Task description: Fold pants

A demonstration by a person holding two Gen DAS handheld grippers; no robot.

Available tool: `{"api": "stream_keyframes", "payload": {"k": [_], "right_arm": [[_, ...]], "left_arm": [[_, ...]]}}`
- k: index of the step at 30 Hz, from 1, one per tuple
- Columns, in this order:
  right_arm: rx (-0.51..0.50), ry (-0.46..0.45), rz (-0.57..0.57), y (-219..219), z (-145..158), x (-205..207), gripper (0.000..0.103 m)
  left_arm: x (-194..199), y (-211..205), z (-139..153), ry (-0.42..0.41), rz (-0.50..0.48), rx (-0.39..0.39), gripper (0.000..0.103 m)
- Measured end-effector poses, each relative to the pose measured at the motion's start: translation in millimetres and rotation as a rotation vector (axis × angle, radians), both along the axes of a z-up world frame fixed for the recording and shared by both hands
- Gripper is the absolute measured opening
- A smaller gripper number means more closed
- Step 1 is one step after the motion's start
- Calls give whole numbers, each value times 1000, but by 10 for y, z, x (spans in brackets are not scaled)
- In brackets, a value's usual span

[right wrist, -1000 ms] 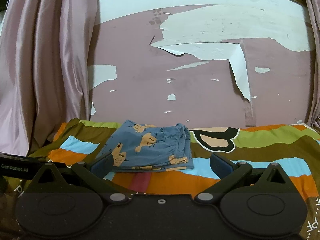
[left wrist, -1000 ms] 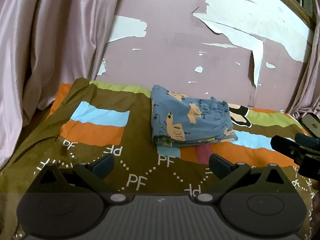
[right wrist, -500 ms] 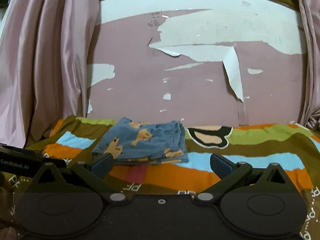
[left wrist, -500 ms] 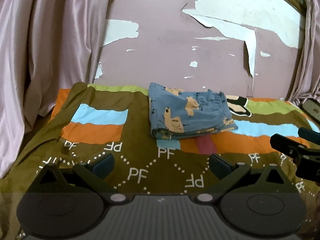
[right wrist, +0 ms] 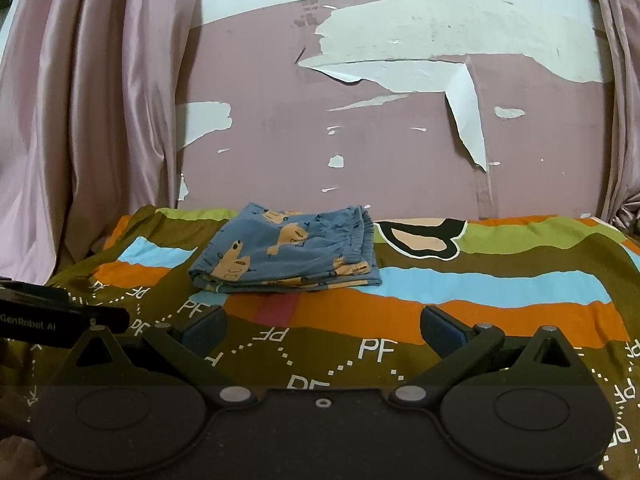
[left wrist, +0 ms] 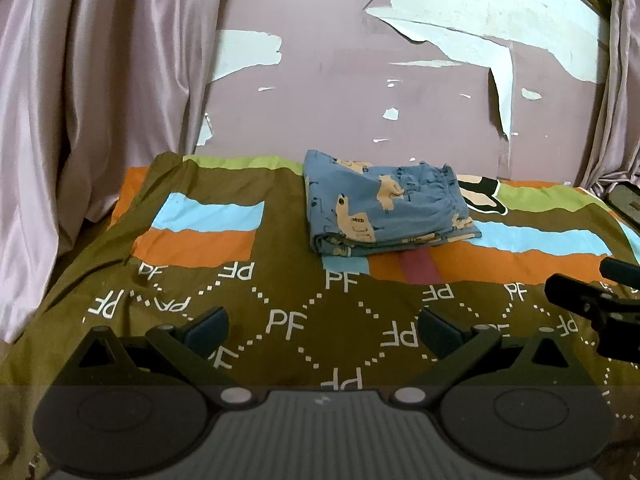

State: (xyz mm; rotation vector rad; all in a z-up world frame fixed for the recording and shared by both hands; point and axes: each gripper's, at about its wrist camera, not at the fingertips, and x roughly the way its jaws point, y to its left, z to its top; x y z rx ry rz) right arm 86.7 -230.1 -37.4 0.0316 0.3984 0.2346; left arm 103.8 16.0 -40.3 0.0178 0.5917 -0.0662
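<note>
- Blue printed pants (left wrist: 384,208) sit folded in a compact stack on the striped bedspread (left wrist: 208,280), near the peeling wall (left wrist: 328,80).
- Left gripper (left wrist: 322,326) and right gripper (right wrist: 322,326): jaws spread wide, nothing held, both well short of the stack.
- Risk: any further nudge could spill the loose layers at the front edge.
- Long axis runs left-right; gathered waistband at the right end.

Folded pants (left wrist: 384,208) on bedspread (left wrist: 280,280) (near wall); left tongs (left wrist: 322,326) agape, empty.
</note>
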Motion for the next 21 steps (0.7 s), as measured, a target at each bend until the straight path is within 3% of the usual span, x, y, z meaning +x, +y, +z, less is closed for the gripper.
{"api": "stream_keyframes", "payload": {"k": [21], "right_arm": [[6, 16, 7, -14, -20, 29, 102]], "left_arm": [[-8, 21, -7, 8, 8, -11, 103]]}}
